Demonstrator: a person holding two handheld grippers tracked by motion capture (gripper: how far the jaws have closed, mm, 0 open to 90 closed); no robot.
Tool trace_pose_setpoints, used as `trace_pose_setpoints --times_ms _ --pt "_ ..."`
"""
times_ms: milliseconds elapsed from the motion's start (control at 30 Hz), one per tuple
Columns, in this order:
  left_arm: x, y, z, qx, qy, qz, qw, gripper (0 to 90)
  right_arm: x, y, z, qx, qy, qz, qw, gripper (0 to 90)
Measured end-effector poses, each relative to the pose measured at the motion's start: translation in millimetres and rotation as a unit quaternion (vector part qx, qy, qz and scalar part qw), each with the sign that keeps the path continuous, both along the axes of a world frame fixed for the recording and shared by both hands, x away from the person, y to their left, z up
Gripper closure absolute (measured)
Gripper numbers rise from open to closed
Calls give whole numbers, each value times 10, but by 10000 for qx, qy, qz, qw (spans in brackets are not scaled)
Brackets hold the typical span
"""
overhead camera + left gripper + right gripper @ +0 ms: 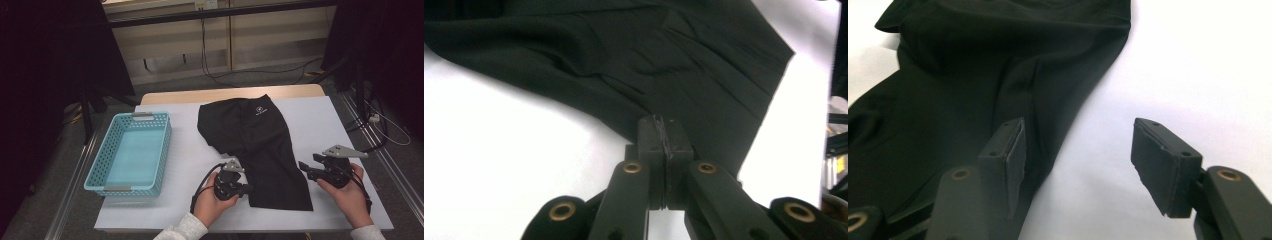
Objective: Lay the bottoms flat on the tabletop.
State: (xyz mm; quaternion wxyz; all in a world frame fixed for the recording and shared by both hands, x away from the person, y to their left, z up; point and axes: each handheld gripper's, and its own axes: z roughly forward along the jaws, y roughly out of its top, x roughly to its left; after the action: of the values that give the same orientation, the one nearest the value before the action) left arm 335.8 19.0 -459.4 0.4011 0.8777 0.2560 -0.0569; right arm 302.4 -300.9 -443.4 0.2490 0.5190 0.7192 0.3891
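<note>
Jaws first: on my left gripper (666,142) they're pressed tight together, and the edge of the black garment (634,65) is pinched right between the pads. In the high view that left gripper (243,189) sits at the cloth's lower left edge, near the front of the table (320,120), with my hand wrapped around it. Over on the right gripper (1083,155) the jaws stand well apart, nothing between the pads but white tabletop; one pad hangs over the garment's edge (973,80), the other over bare table, and I can't tell whether either touches. From above, the right gripper (306,170) is just beside the cloth's lower right side. The garment (260,145) itself lies spread on the white cover at the middle of the table, a small white logo near its far end. The blue basket (131,152) sits off to the left, apart from the cloth.
</note>
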Motion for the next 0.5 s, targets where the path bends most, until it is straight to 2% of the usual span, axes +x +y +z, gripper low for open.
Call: trace_pose_setpoints --times_ms 167,233,300,500 --pt "-48 43 47 -67 80 -23 9999 898 94 49 -49 -27 51 77 10000 393" --pt "-74 54 57 -69 71 -99 9999 899 135 73 -72 -65 94 125 9999 401" --pt "-105 64 70 -35 36 -64 10000 898 178 87 -87 -108 123 144 9998 421" --pt "-114 105 60 -72 93 -118 9999 898 311 71 -123 -155 242 20 9996 463"
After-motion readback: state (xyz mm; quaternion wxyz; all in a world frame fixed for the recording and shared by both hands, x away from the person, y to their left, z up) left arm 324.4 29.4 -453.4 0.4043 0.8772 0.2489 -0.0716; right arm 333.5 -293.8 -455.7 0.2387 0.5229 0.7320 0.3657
